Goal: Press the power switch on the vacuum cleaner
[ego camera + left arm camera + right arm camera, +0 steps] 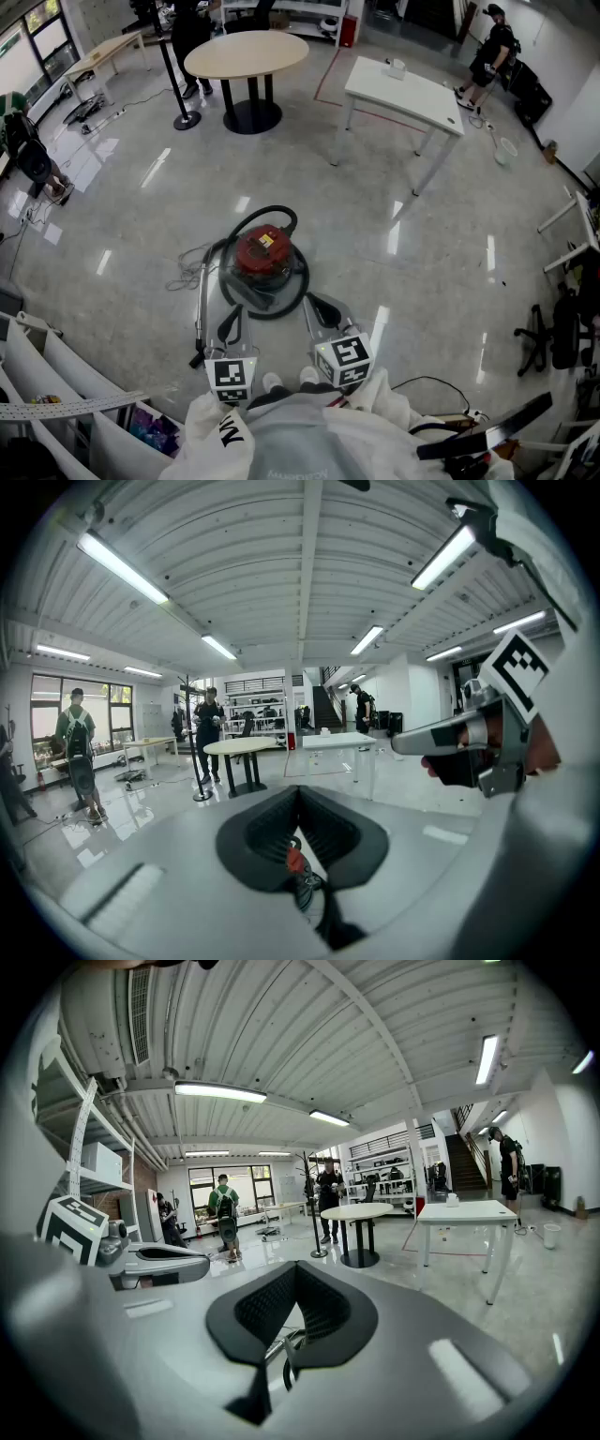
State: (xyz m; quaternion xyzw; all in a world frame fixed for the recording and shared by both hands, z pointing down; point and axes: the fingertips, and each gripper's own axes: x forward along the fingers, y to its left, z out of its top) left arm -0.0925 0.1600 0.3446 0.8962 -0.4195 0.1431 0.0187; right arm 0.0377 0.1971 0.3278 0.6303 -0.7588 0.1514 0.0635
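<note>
The red vacuum cleaner (262, 257) stands on the grey floor just ahead of me, its black hose (281, 310) coiled round it and a metal wand (202, 309) lying to its left. Both grippers are held low in front of my body, apart from the vacuum. The left gripper (232, 315) points at the vacuum's near left side, its jaws together with nothing held. The right gripper (315, 303) hovers by the hose at the near right, also shut and empty. Through the gap under the left gripper (299, 789) a bit of the red vacuum (294, 860) shows. The right gripper (296, 1266) faces the room.
A round table (246, 53) and a white rectangular table (403, 89) stand farther off. People stand at the back and far left. Loose cables (183, 272) lie left of the vacuum. White shelving (56, 375) is at my near left, and black chairs (558, 333) are at the right.
</note>
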